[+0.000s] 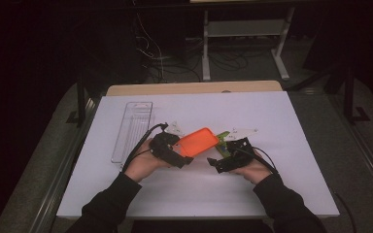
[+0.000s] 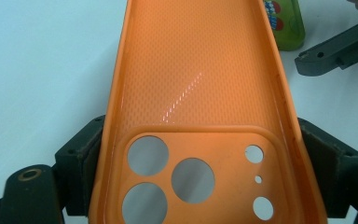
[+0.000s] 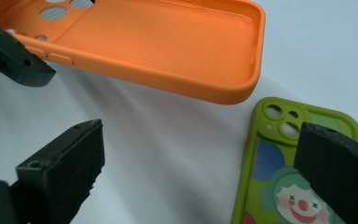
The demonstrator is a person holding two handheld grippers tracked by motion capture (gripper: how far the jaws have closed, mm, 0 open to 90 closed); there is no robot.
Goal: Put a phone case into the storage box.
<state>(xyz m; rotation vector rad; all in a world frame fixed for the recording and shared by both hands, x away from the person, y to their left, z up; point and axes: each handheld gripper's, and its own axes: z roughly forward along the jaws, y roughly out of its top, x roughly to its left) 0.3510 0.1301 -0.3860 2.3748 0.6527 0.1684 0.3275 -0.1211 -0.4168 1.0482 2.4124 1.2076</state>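
An orange phone case (image 1: 200,141) is held above the white table, its hollow side up. My left gripper (image 1: 184,153) is shut on its camera-hole end, with one jaw pressed against each long side (image 2: 200,163). A green phone case (image 3: 279,186) with a clown picture lies flat on the table just beyond the orange one (image 2: 286,23). My right gripper (image 1: 218,154) is open beside it (image 3: 200,163). Its right-hand jaw hides part of the green case, and bare table lies between the jaws. The orange case (image 3: 168,42) hangs ahead of them.
A clear plastic tray (image 1: 132,131) lies lengthwise at the table's left. The white sheet (image 1: 272,189) covers most of the wooden table (image 1: 194,88). A white metal frame (image 1: 245,29) and cables stand on the floor behind.
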